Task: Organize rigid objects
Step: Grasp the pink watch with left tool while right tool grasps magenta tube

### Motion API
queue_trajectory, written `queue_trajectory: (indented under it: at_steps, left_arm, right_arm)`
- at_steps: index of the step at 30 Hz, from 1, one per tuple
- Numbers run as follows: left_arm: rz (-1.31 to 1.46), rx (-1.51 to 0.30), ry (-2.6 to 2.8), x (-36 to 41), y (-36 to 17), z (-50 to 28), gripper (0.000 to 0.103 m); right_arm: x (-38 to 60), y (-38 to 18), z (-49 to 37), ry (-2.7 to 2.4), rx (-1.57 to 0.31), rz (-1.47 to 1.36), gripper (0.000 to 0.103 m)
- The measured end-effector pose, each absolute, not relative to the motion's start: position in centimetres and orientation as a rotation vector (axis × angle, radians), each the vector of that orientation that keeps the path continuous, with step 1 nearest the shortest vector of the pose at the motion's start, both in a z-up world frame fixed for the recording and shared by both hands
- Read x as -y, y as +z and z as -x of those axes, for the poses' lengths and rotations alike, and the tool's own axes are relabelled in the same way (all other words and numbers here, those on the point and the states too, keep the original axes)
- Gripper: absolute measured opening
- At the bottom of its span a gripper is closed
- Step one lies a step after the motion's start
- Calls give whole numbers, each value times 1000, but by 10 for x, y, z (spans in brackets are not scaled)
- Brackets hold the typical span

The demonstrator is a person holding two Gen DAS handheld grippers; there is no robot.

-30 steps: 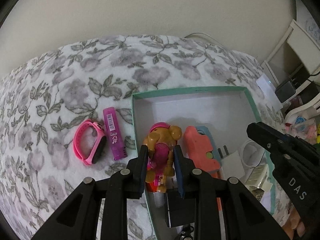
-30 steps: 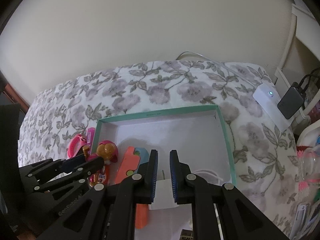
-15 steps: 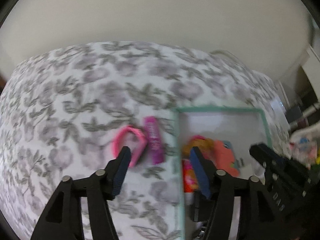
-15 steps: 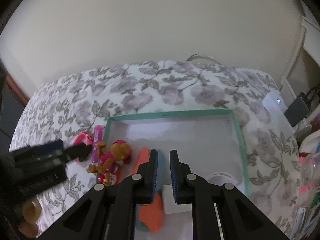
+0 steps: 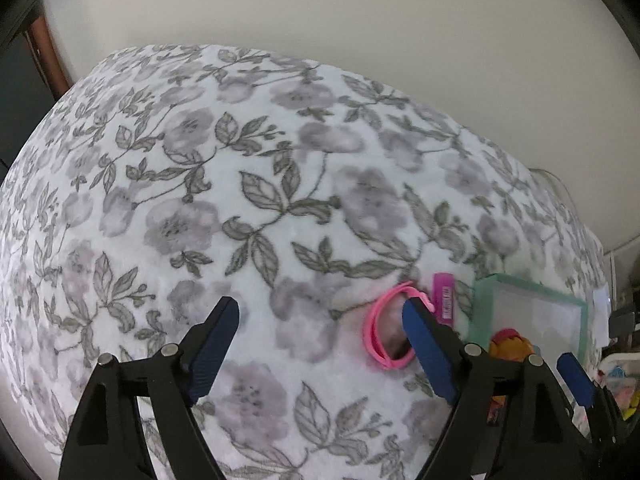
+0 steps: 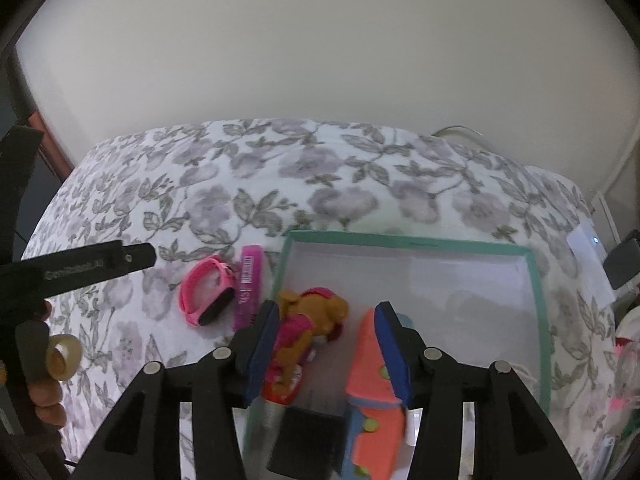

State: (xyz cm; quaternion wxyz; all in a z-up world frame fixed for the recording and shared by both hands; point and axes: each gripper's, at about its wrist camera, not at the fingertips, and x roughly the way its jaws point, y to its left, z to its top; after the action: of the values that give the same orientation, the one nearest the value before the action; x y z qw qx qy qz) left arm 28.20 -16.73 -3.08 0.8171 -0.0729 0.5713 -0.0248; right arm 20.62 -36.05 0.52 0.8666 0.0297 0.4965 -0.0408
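My left gripper (image 5: 320, 312) hangs over the floral bedspread (image 5: 240, 200), its jaws opening wide with nothing between them. Its right fingertip overlaps a pink watch (image 5: 378, 336) that lies beside a purple tube (image 5: 444, 300). Right of them is the teal-rimmed box (image 5: 486, 300) with a brown and pink dog toy (image 5: 510, 346) inside. My right gripper (image 6: 328, 314) hovers over the box (image 6: 400, 238), jaws opening. The dog toy (image 6: 316, 312) lies below the gap, untouched by the pads. An orange and blue toy (image 6: 370, 384) lies under the right finger. The watch (image 6: 204, 296) and tube (image 6: 250, 284) lie left of the box.
A black block (image 6: 308, 436) sits in the box's near end. A white device with a lit dot (image 6: 588, 244) and a dark adapter (image 6: 622, 260) lie off the bed's right side. A pale wall stands behind. A hand (image 6: 44, 396) holds the left tool.
My left gripper let go of the dog toy, opened wide and swung left from the box over the bedspread. My right gripper went from shut to open and shifted left over the toys.
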Motion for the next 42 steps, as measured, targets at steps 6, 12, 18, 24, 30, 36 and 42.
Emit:
queue_trajectory:
  at_steps: [6,12,18,24,30,36,42]
  left_arm:
    - [125,-1254,-41,174,-61,-284,84]
    - [93,-1247,-51,186,-73,-284,84]
    - [-31,-1231,-15,204,-86,-282,85]
    - [-147,-1171,7,221,-81,-276,81]
    - [-159,-1188,-51,228,-76,-269,40]
    - [-119,-1218,-111,228,-77,-268,20]
    - [-40,-1257,-110,211,-78,-272,16]
  right_arm:
    - [348,0,-210,-71,-1053,-43,56]
    - [348,-2,-210,-75,-1060,-48,56]
    - [350,-3,-211,-81,-1063,-51,56]
    - [351,-4,-210,-88,-1066,-54,56]
    - [351,-3,-210,-92,-1052,-61,56]
    - [352,-5,-211,-91,-1044,-84,56]
    - [343,-1,-219,-78,-1027,-78,56]
